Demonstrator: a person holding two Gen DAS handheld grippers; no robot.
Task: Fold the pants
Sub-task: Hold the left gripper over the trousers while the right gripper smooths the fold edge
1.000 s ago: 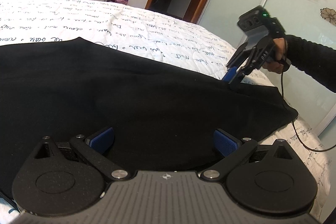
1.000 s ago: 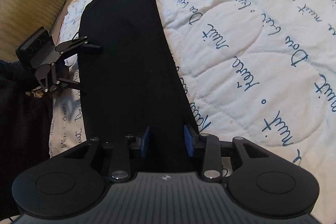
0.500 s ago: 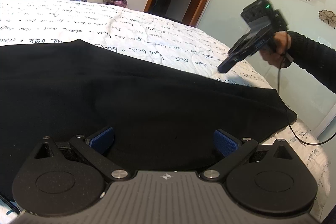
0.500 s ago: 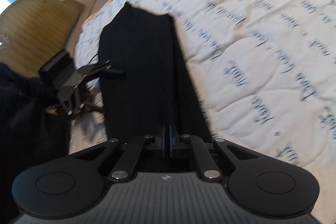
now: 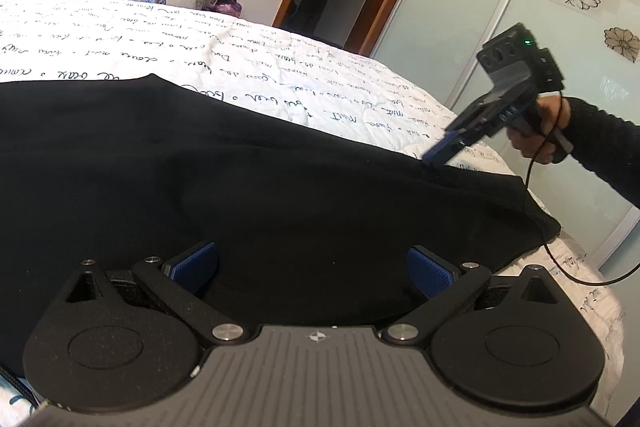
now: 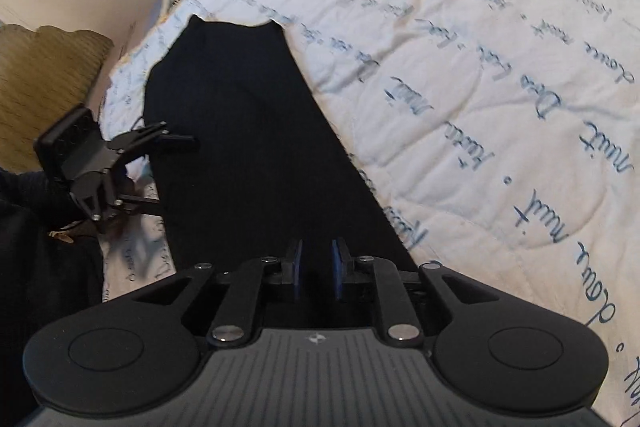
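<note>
Where the quilted white bedspread (image 6: 500,75) shows its stitched curves and blue script lettering, the black pants (image 5: 248,187) lie flat on the bed as a long, matte, soft strip. The left claw (image 5: 312,267) stands wide open over the near edge, gripping nothing. The right claw (image 6: 316,269), its blue ribbed pads narrowly parted, sits low at the far edge, empty.

Black tongs (image 5: 313,273) with ribbed blue pads (image 5: 194,263), silver screws, a black sleeve (image 5: 600,143).
</note>
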